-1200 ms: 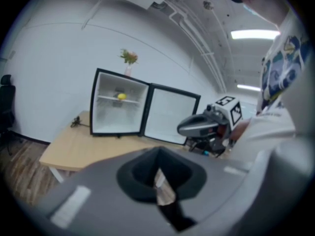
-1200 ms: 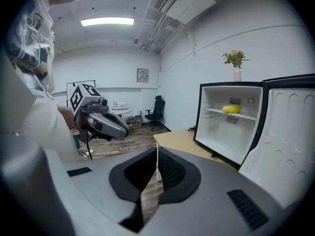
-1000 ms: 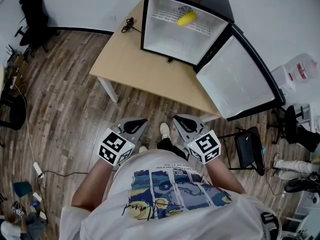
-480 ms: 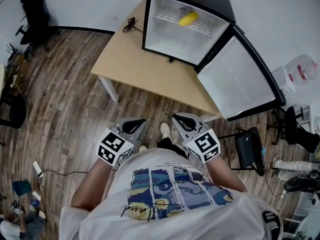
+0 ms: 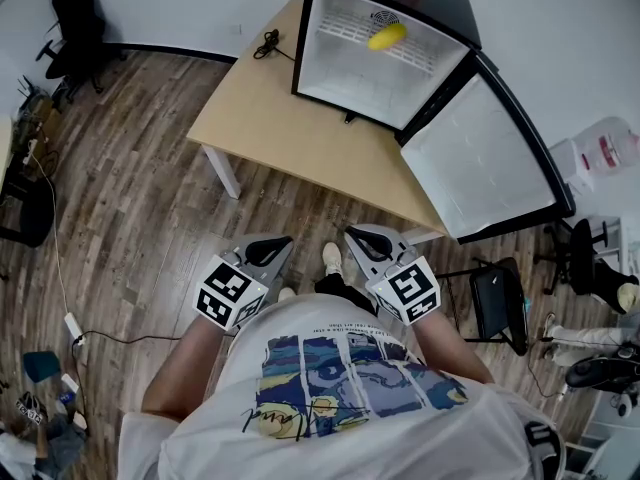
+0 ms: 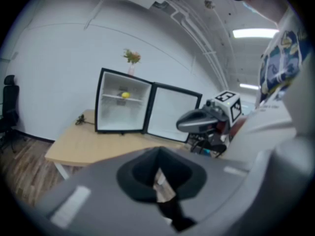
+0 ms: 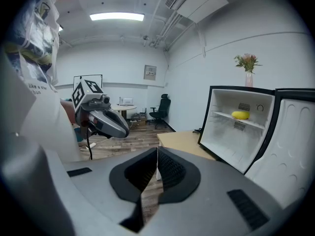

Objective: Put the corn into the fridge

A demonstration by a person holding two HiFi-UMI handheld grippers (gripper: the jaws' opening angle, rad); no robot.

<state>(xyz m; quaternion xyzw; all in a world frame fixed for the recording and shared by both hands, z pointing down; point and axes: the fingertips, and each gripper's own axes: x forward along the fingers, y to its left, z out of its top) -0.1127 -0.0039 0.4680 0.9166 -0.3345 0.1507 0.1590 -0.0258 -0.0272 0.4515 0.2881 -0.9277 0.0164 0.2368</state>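
The yellow corn (image 5: 386, 36) lies on the upper shelf of the open black mini fridge (image 5: 345, 73), which stands on the wooden table (image 5: 285, 133). Its door (image 5: 490, 163) hangs wide open to the right. The corn (image 6: 125, 95) also shows in the left gripper view, and the corn (image 7: 240, 115) in the right gripper view. My left gripper (image 5: 268, 250) and right gripper (image 5: 360, 240) hang close to my body over the floor, well short of the table. Both are shut, with nothing between the jaws of the left gripper (image 6: 158, 175) or the right gripper (image 7: 157, 165).
A vase with flowers (image 7: 247, 65) stands on top of the fridge. A black cable (image 5: 266, 46) lies at the table's far edge. A black folding chair (image 5: 498, 300) stands at my right, and an office chair (image 5: 72, 13) at the far left by the wall.
The head view has drifted slightly, so the fridge and table sit a little more to the right. Both grippers stay where they were, still shut.
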